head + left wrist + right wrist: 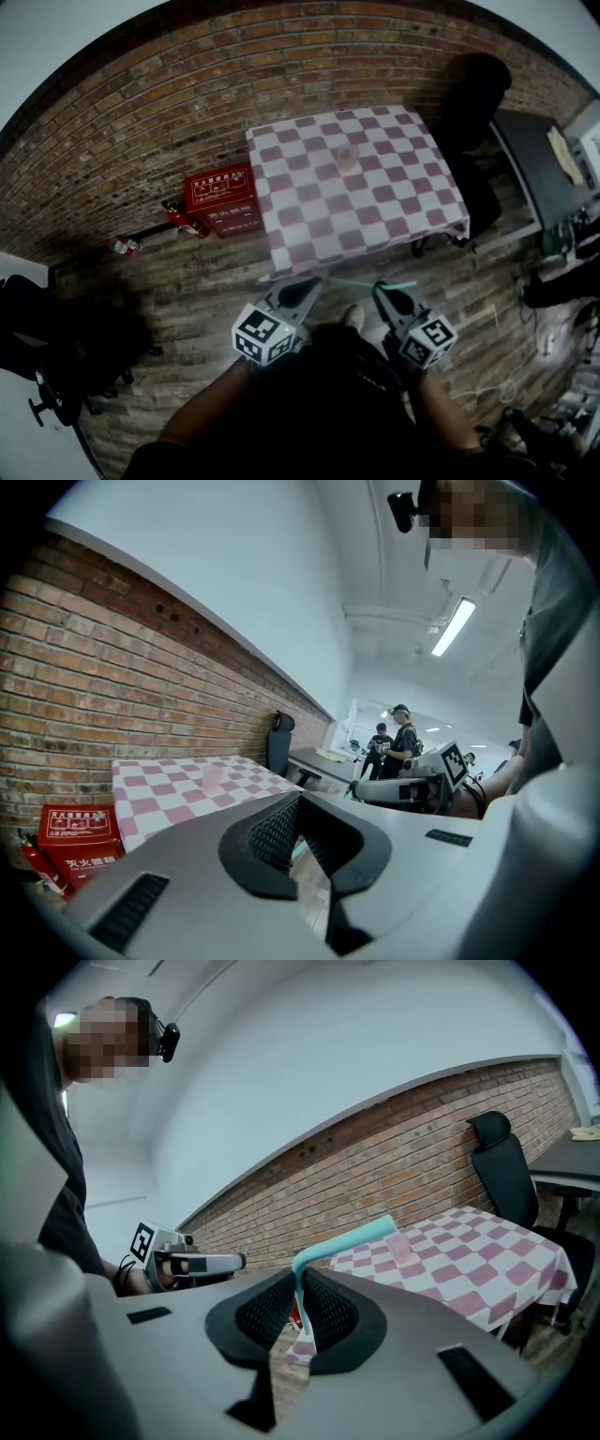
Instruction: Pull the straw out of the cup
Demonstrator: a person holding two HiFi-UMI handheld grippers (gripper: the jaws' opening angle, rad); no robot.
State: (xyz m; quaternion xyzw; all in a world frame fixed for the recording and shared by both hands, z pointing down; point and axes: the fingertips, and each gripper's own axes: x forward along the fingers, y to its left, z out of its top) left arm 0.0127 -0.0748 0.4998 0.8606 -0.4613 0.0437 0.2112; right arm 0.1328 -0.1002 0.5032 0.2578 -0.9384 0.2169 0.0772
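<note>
A small translucent pinkish cup (347, 159) (213, 778) (401, 1246) stands upright near the middle of the table with the red-and-white checked cloth (412, 202). No straw shows in it. My right gripper (382, 291) (300, 1283) is shut on a teal bendy straw (370, 281) (347, 1241), whose bent upper part points toward the table. My left gripper (305, 289) (300, 803) is beside it, jaws together, with nothing seen between them. Both grippers are held off the table's near edge, over the wooden floor, well short of the cup.
A red fire-equipment box (222, 200) and extinguishers sit on the floor left of the table by the brick wall. A black office chair (473, 103) and a dark desk (539, 164) stand to the right. Two people (398, 738) stand far behind. Dark gear (56, 347) lies at left.
</note>
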